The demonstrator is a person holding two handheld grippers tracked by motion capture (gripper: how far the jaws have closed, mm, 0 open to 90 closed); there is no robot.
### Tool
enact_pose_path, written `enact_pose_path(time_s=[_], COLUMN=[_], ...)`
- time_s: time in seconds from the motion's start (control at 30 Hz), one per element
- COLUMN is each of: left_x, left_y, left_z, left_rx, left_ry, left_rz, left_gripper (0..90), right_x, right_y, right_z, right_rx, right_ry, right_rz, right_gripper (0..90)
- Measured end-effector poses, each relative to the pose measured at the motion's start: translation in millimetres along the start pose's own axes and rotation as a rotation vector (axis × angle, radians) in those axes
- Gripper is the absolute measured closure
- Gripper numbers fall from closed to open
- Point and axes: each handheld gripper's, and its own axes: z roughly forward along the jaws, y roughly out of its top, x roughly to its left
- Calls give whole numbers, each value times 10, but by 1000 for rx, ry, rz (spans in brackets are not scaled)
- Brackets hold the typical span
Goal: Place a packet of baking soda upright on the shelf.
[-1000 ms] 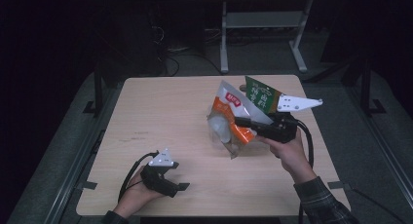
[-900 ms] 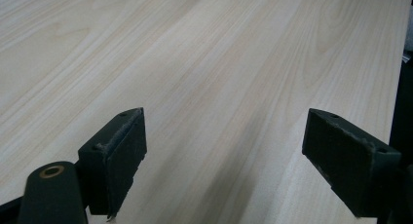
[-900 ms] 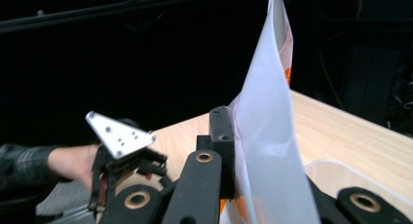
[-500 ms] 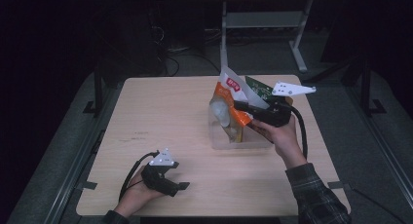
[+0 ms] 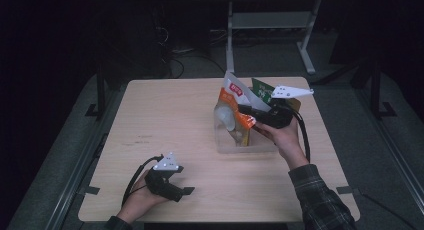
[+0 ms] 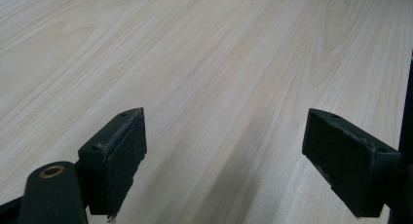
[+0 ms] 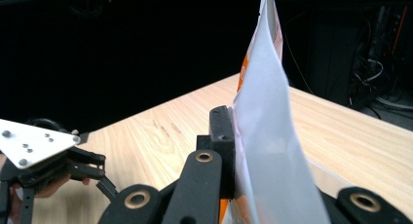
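Observation:
An orange and white snack bag (image 5: 231, 104) stands upright with its lower end inside a clear plastic box (image 5: 260, 146) at the table's right middle. My right gripper (image 5: 245, 111) comes in from the right and is shut on the bag's upper part. In the right gripper view the bag (image 7: 267, 136) is seen edge on, clamped by my right gripper (image 7: 233, 124). My left gripper (image 5: 186, 191) rests near the front left edge. Its jaws stand wide apart over bare wood, as my left gripper (image 6: 226, 122) has nothing between them.
A green packet (image 5: 261, 88) stands just behind the bag, whether inside the box I cannot tell. The wooden table (image 5: 165, 115) has dark floor on all sides. A white-legged stand (image 5: 305, 45) is beyond the far edge.
My right gripper has carried the bag to the left and down, and its lower end now sits in the clear box. The left hand has stayed put.

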Motion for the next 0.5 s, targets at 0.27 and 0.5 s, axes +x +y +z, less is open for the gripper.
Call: enact_pose_path(time_s=[0.27,0.5], left_x=[-2,-9], left_y=[-1,0], left_z=[0,1], left_rx=[3,7], left_ry=[3,1], left_rz=[2,0], left_gripper=[157,157], right_x=[-60,-75], right_y=[-64,-110], right_z=[44,109], right_rx=[32,74], right_ry=[-18,-38], right_rz=[8,-3], right_gripper=[900,900])
